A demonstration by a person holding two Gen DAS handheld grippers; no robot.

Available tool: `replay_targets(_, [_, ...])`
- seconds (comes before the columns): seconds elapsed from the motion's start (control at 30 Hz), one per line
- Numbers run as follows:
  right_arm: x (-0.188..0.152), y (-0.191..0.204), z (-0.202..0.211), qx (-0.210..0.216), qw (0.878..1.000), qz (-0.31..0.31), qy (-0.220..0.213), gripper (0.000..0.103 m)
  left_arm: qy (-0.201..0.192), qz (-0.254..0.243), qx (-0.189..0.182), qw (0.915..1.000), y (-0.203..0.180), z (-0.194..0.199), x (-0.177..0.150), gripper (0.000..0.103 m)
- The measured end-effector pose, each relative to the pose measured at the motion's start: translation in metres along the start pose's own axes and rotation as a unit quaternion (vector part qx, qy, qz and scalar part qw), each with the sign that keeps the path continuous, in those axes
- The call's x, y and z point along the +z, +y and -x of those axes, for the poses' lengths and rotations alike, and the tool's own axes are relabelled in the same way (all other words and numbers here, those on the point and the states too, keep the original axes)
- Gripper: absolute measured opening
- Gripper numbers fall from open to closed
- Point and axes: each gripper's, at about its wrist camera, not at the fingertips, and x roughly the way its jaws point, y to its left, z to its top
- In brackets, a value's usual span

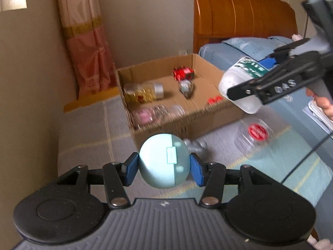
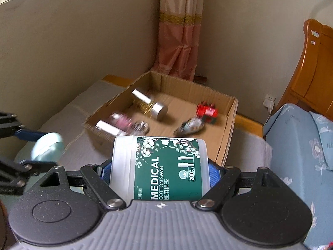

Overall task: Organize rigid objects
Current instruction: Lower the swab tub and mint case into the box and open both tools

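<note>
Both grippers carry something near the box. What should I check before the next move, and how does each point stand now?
1. Left gripper shut on the round case: ok.
2. Right gripper shut on the swab jar: ok.
3. Box open on top: ok.
4. Free floor in the box, between the red toy and the bottles: ok.
5. Grippers apart from each other: ok.
6. Jar lid tight: cannot tell.
</note>
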Motion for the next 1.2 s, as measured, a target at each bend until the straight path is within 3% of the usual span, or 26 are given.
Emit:
replay_targets(0.23, [0.037, -0.021, -0.044, -0.005, 1.0, -0.009, 0.008, 0.086, -0.011, 0.006, 0.012, 0.9998, 0.014, -0.011, 0.023, 0.052])
replay_targets(0.57, [0.05, -0.035, -0.101, -0.006, 0.999, -0.037, 0.036, 0.087, -0.009, -0.012, 0.021, 0.9997, 0.018, -0.034, 0.043, 0.052])
replay_targets(0.63, [0.049, -0.037, -0.105, -0.005, 0.999, -0.04, 0.035, 0.098, -0.009, -0.017, 0.021, 0.9996, 0.016, -0.036, 0.048, 0.052])
replay_targets(0.7, [0.046, -0.039, -0.103, -0.005, 0.999, -0.045, 0.027, 0.103, -0.009, -0.024, 0.021, 0.9995, 0.014, -0.04, 0.053, 0.052])
replay_targets(0.93, [0.03, -0.041, -0.082, 0.002, 0.999, -0.047, 0.025, 0.103, -0.014, -0.035, 0.013, 0.9992, 0.012, -0.051, 0.075, 0.052])
replay_targets(1.2, [0.01, -0.039, -0.047, -0.023, 0.997, -0.064, 0.028, 0.103, -0.007, -0.029, 0.011, 0.9995, 0.021, -0.073, 0.104, 0.052])
